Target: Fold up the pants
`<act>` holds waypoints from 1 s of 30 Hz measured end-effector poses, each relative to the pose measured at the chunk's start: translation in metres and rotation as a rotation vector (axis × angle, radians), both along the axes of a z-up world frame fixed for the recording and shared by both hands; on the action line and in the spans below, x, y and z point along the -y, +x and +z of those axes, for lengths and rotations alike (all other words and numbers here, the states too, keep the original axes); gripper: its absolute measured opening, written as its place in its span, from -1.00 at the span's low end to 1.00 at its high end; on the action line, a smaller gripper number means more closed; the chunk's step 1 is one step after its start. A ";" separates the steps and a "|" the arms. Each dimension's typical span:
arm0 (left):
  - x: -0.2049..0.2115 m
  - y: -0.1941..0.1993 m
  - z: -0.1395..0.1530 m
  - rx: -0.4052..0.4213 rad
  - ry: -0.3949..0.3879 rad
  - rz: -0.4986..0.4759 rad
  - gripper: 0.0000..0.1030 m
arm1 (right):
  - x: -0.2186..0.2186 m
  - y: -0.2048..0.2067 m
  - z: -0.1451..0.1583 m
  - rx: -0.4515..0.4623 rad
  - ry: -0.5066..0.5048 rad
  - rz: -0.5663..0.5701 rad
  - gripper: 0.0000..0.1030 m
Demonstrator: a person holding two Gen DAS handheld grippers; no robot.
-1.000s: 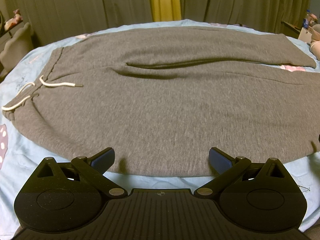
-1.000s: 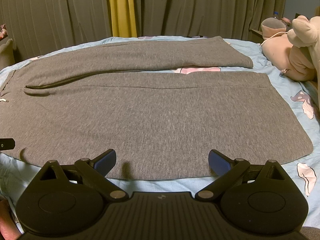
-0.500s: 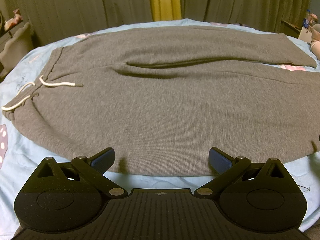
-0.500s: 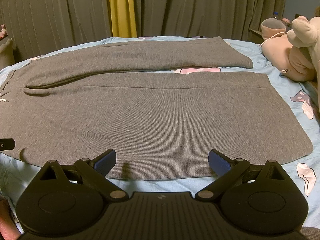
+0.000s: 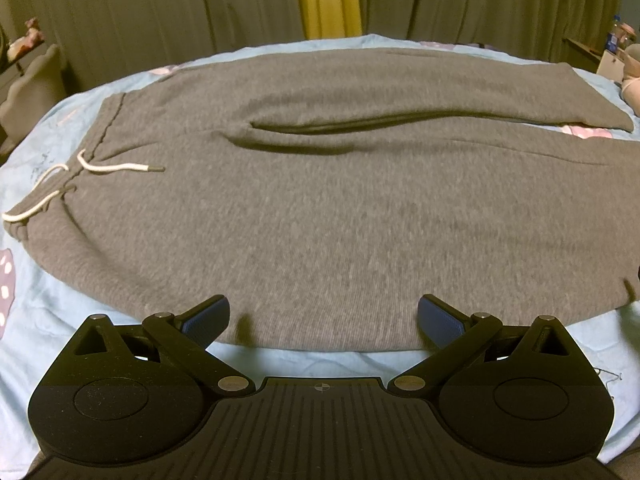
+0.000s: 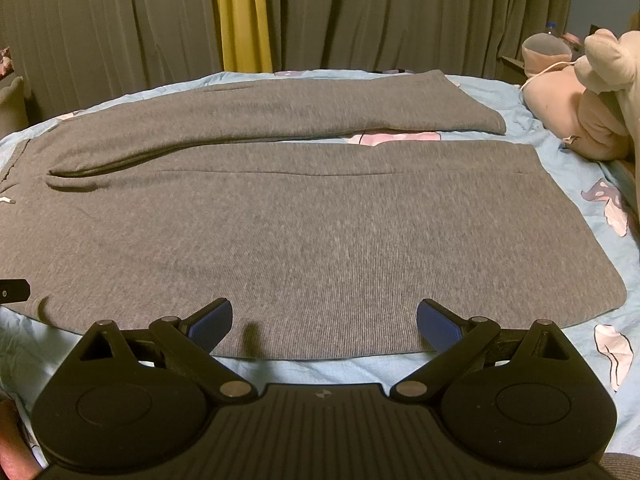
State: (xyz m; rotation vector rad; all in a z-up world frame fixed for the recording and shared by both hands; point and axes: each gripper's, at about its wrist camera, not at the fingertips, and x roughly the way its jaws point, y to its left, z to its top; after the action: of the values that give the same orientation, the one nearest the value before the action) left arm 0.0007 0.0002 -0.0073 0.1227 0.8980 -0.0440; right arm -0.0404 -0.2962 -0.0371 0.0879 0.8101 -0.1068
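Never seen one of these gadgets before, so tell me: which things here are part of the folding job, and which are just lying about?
Part of the job:
grey pants spread flat on the bed
white drawstring at the waistband
left claw, open
right claw, open

Just lying about:
plush toys
bottle
curtains
patterned bedsheet

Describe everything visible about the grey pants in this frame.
The grey pants look like soft knit sweatpants, spread flat and unfolded on a light blue bedsheet. The gathered waistband lies at the left with a white drawstring loose across it; both legs run rightward, parted by a narrow gap. The open left gripper and right gripper hover at the near edge, neither gripping it.
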 end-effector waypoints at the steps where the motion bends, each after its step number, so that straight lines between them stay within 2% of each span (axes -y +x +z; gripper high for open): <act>1: 0.000 0.000 0.000 -0.001 0.000 -0.001 1.00 | 0.001 0.000 0.000 0.001 0.000 0.000 0.92; 12: 0.001 0.000 0.001 -0.004 0.002 -0.004 1.00 | -0.003 0.001 -0.001 0.010 -0.009 0.002 0.92; 22: 0.002 0.002 0.002 -0.006 0.005 -0.006 1.00 | 0.001 -0.003 0.001 0.055 0.034 -0.031 0.92; 30: 0.003 0.002 0.002 -0.005 0.001 -0.013 1.00 | 0.005 0.001 -0.002 0.036 0.063 -0.040 0.92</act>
State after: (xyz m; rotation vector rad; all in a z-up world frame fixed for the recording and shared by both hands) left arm 0.0028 -0.0027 -0.0056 0.1295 0.9026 -0.0565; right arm -0.0391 -0.3009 -0.0389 0.1656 0.7762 -0.1174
